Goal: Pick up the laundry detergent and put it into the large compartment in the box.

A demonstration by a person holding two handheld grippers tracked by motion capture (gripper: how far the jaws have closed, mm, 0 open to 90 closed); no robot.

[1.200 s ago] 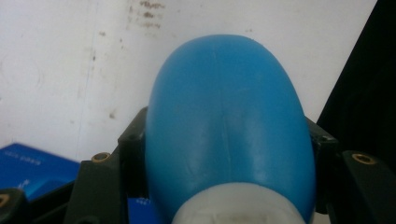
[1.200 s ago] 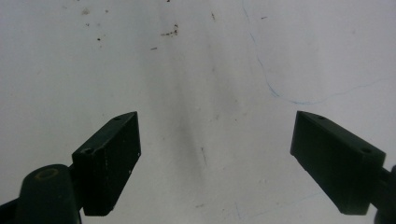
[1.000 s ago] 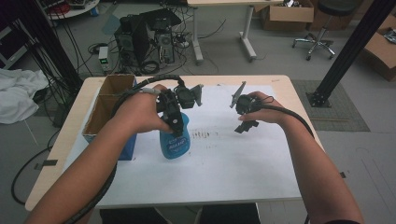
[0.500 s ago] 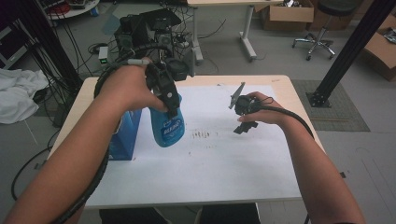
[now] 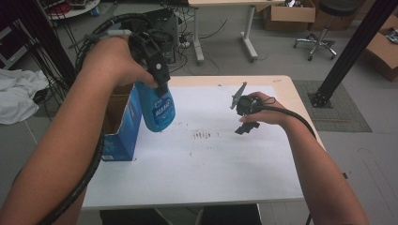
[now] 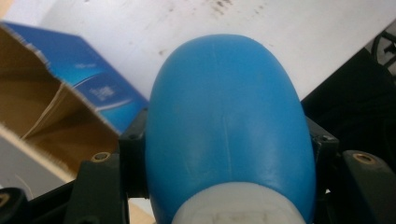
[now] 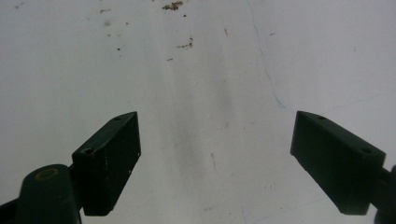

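A blue plastic bottle (image 5: 158,111) with a white label hangs in the air over the table's left side, beside the open blue box (image 5: 123,129). My left gripper (image 5: 152,61) is shut on the bottle near its top. In the left gripper view the blue bottle (image 6: 227,121) bulges out between the two black jaws, with the box (image 6: 70,112) below it to the left. My right gripper (image 5: 246,118) hovers just above the white table (image 5: 206,173) right of centre. Its fingers (image 7: 111,154) stand wide apart with nothing between them.
Dark smudges (image 5: 202,135) mark the white sheet at the table's middle. The blue cardboard box stands open at the left edge. Beyond the table lie cables, a desk leg (image 5: 248,28), an office chair (image 5: 324,33) and a black post (image 5: 352,51).
My left gripper has lifted the blue bottle off the table and carried it up and leftward, next to the box. The right gripper has stayed in place.
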